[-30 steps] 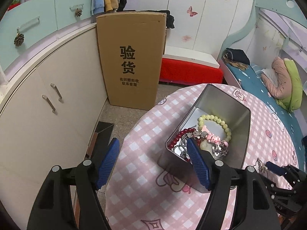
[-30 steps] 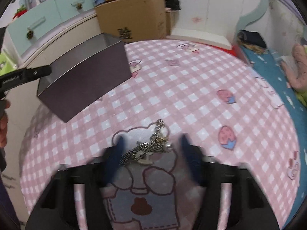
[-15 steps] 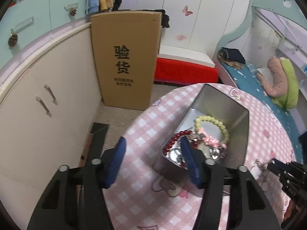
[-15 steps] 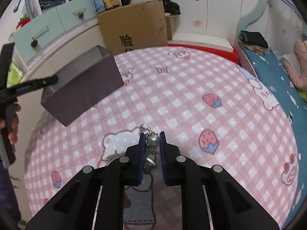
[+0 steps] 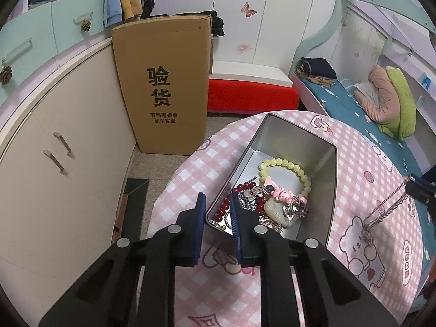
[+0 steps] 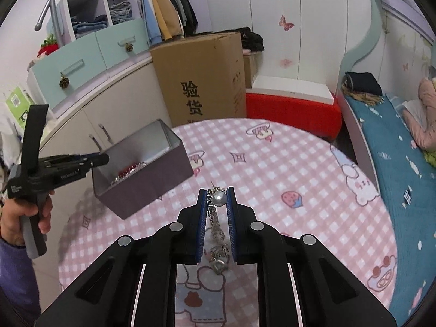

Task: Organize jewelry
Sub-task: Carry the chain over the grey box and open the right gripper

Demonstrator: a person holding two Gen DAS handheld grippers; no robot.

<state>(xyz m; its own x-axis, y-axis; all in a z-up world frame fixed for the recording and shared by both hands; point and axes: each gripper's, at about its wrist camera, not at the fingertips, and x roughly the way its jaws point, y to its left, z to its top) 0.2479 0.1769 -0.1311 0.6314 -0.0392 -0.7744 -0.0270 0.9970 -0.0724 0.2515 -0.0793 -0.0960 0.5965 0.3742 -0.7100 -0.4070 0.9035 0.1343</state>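
Left tongs (image 5: 217,204) pinch the jewelry tin's (image 5: 333,179) wall.

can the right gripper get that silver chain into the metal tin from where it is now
Probably yes. The right gripper holds the silver chain above the table, and the metal tin, gripped by the left gripper, is open-topped with nothing between.

Through the left wrist view we look down closely into the metal tin (image 5: 297,147). Our right wrist view faces forward across the table (image 6: 286,163). Both share the tin (image 6: 141,174) and cardboard box (image 5: 160,87).
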